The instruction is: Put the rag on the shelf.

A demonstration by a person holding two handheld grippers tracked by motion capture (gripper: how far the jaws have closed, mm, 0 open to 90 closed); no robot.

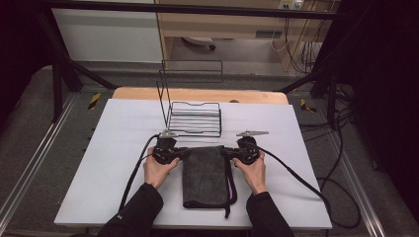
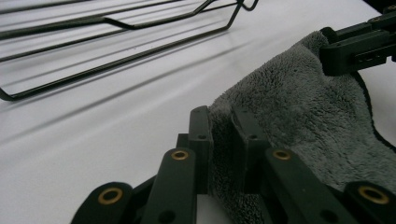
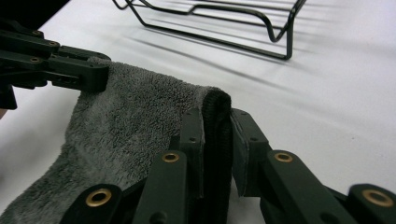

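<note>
Grey towel [image 1: 204,175], folded, lies on the white table [image 1: 99,163] toward its near edge, about midway between the left and right edges. Left gripper [image 1: 174,153] is pinched on the towel's far left corner, jaws nearly closed with pile squeezed between them; right gripper [image 1: 233,153] is likewise clamped on the far right corner, over the black hem. Both corners are raised slightly off the table, cloth taut between them, probably so the towel can be lifted or folded evenly. Black wire rack [image 1: 193,117] stands just beyond, toward the far edge, likely the destination. Each hand [image 1: 157,170] grips from behind.
</note>
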